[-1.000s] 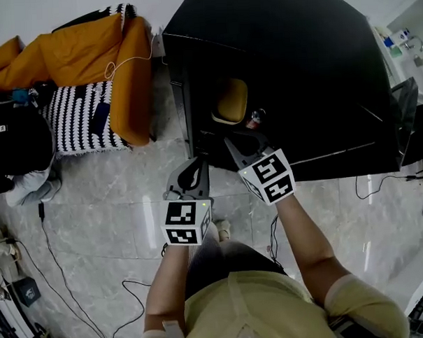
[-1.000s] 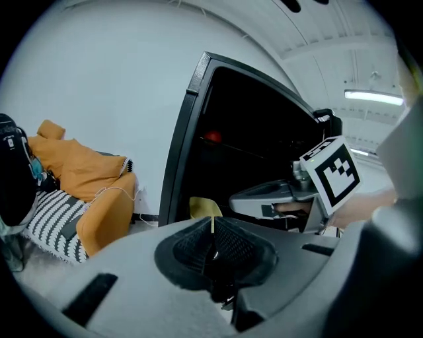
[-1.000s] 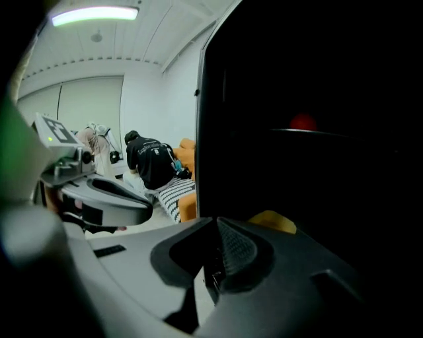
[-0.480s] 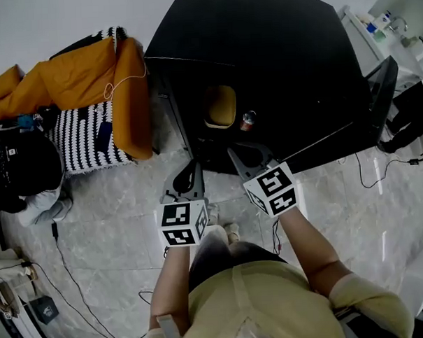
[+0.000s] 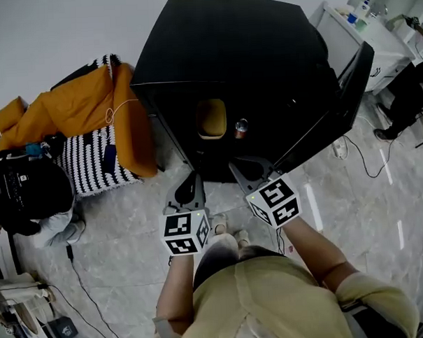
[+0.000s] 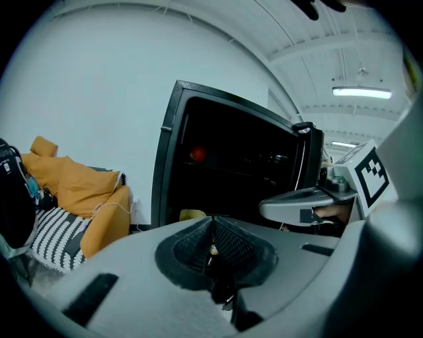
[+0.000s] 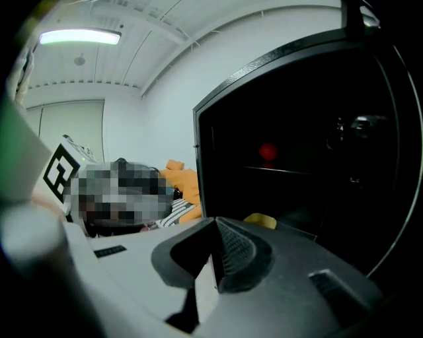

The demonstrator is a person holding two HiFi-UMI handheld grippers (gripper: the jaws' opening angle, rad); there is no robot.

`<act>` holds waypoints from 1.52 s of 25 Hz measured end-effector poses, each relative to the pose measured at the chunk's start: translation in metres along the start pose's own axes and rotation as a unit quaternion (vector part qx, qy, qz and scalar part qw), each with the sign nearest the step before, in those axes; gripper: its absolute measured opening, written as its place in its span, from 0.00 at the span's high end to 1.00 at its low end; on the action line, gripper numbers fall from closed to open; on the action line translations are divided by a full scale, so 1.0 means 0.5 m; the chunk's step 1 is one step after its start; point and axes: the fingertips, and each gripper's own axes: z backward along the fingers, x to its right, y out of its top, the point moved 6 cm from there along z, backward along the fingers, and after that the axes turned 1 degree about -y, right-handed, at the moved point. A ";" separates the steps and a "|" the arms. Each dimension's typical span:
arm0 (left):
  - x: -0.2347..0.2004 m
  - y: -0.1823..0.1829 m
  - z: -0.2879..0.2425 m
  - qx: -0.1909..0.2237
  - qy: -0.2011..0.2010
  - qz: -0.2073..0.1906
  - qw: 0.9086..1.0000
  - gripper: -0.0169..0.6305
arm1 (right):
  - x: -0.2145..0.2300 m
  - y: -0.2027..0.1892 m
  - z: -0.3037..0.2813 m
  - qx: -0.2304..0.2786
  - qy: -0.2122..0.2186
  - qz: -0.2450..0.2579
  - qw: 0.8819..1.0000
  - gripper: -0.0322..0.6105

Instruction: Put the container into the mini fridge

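Observation:
The black mini fridge [image 5: 234,52] stands with its door [image 5: 331,103] swung out to the right. Inside on its floor sits the yellow container [image 5: 211,118], with a small can [image 5: 241,128] just right of it. My left gripper [image 5: 191,180] and right gripper [image 5: 241,168] hover over the marble floor in front of the fridge, both shut and holding nothing. The left gripper view shows the fridge [image 6: 231,165], the container [image 6: 192,214] low inside and a red round thing [image 6: 197,154] on an upper shelf. In the right gripper view the container [image 7: 261,220] lies below that red thing [image 7: 267,151].
An orange jacket [image 5: 76,111] lies over a black-and-white striped seat [image 5: 92,159] left of the fridge. A black backpack [image 5: 24,197] rests at far left. Cables [image 5: 84,289] trail over the floor. A white counter [image 5: 363,32] stands behind the open door.
Both grippers have drawn back from the fridge opening, and the view now takes in more of the fridge. The yellow container and can stay inside.

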 end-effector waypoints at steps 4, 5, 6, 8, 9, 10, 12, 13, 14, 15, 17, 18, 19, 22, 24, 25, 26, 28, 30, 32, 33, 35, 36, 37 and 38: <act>0.017 0.009 0.011 0.004 0.002 -0.013 1.000 0.93 | -0.002 -0.008 0.023 -0.001 -0.002 -0.019 1.000 0.90; 0.021 0.011 0.013 0.007 0.005 -0.015 1.000 0.93 | -0.001 -0.010 0.029 0.000 -0.003 -0.023 1.000 0.90; 0.024 0.012 0.016 0.009 0.009 -0.018 1.000 0.93 | -0.001 -0.011 0.034 0.001 -0.004 -0.027 1.000 0.90; 0.029 0.014 0.023 0.010 0.012 -0.024 1.000 0.93 | -0.001 -0.010 0.046 0.006 -0.005 -0.039 0.999 0.90; 0.031 0.017 0.027 0.010 0.012 -0.027 1.000 0.93 | -0.001 -0.007 0.052 0.008 -0.006 -0.044 0.999 0.90; 0.033 0.020 0.030 0.009 0.012 -0.029 0.999 0.93 | 0.001 -0.003 0.058 0.010 -0.007 -0.046 0.999 0.90; 0.035 0.027 0.036 0.011 0.015 -0.031 0.999 0.93 | 0.007 0.005 0.069 0.015 -0.009 -0.047 0.999 0.90; 0.035 0.030 0.041 0.014 0.018 -0.030 0.999 0.93 | 0.009 0.010 0.075 0.019 -0.009 -0.049 0.999 0.90; 0.035 0.033 0.045 0.017 0.021 -0.029 0.999 0.93 | 0.012 0.013 0.079 0.022 -0.010 -0.052 0.998 0.90; 0.034 0.036 0.050 0.020 0.023 -0.028 0.999 0.93 | 0.013 0.016 0.084 0.025 -0.010 -0.055 0.998 0.91; 0.034 0.039 0.056 0.022 0.024 -0.026 0.999 0.93 | 0.013 0.021 0.090 0.029 -0.011 -0.057 0.998 0.91; 0.034 0.039 0.058 0.021 0.024 -0.026 0.999 0.93 | 0.011 0.023 0.091 0.031 -0.010 -0.057 0.998 0.91; 0.035 0.040 0.059 0.020 0.024 -0.027 0.999 0.93 | 0.009 0.025 0.093 0.032 -0.009 -0.058 0.998 0.91; 0.039 0.042 0.063 0.019 0.022 -0.027 0.999 0.93 | 0.000 0.027 0.095 0.034 -0.004 -0.061 0.998 0.91; 0.042 0.042 0.067 0.019 0.020 -0.030 0.999 0.93 | -0.007 0.027 0.096 0.035 -0.002 -0.062 0.997 0.91; 0.043 0.042 0.070 0.019 0.020 -0.032 0.999 0.93 | -0.011 0.026 0.098 0.036 -0.002 -0.063 0.997 0.91; 0.044 0.041 0.072 0.018 0.019 -0.034 0.999 0.93 | -0.015 0.025 0.099 0.036 -0.001 -0.064 0.997 0.91; 0.045 0.038 0.077 0.016 0.018 -0.038 0.999 0.93 | -0.021 0.023 0.101 0.036 -0.001 -0.064 0.997 0.91; 0.047 0.035 0.079 0.013 0.017 -0.038 0.999 0.93 | -0.025 0.021 0.103 0.035 0.000 -0.064 0.997 0.91; 0.050 0.031 0.079 0.011 0.014 -0.038 0.999 0.93 | -0.029 0.018 0.104 0.034 0.001 -0.065 0.997 0.91; 0.052 0.030 0.079 0.010 0.013 -0.038 0.999 0.93 | -0.031 0.017 0.104 0.034 0.002 -0.065 0.997 0.91; 0.054 0.028 0.080 0.009 0.011 -0.038 0.999 0.93 | -0.035 0.015 0.103 0.032 0.003 -0.064 0.997 0.91; 0.055 0.028 0.081 0.009 0.009 -0.038 0.999 0.93 | -0.036 0.015 0.103 0.031 0.003 -0.063 0.998 0.91; 0.056 0.028 0.081 0.009 0.008 -0.038 0.999 0.93 | -0.038 0.015 0.103 0.030 0.003 -0.063 0.998 0.91; 0.056 0.027 0.082 0.009 0.007 -0.037 0.999 0.93 | -0.040 0.014 0.103 0.029 0.003 -0.062 0.998 0.91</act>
